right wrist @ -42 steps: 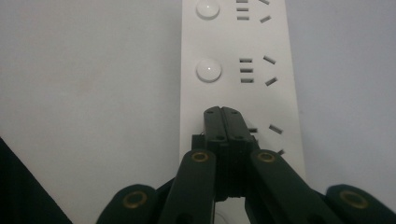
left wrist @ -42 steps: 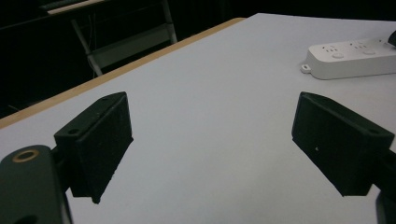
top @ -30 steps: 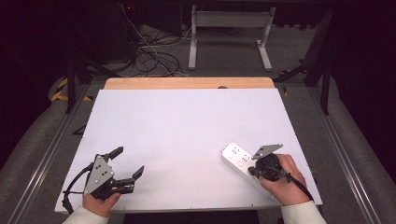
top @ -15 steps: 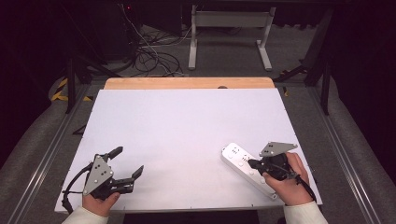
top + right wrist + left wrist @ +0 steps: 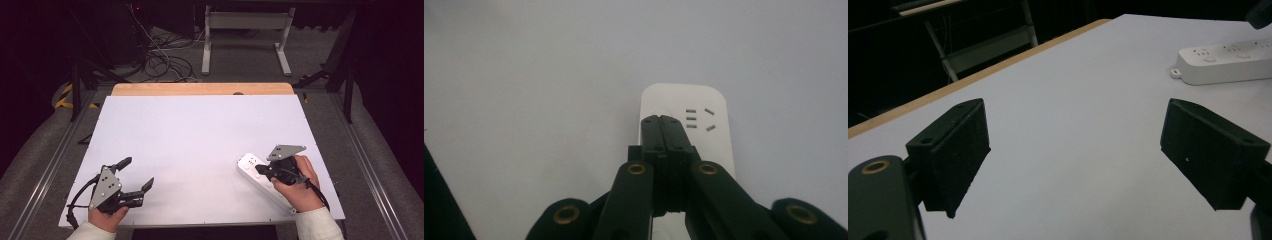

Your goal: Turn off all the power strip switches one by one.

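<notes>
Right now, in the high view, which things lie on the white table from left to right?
Left tool, open, in the person's left hand → bare white table → white power strip → right tool, shut, its tips over the strip, in the right hand.

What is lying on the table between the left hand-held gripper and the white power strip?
Nothing: in the high view, bare white table separates the left hand-held gripper from the power strip.
</notes>
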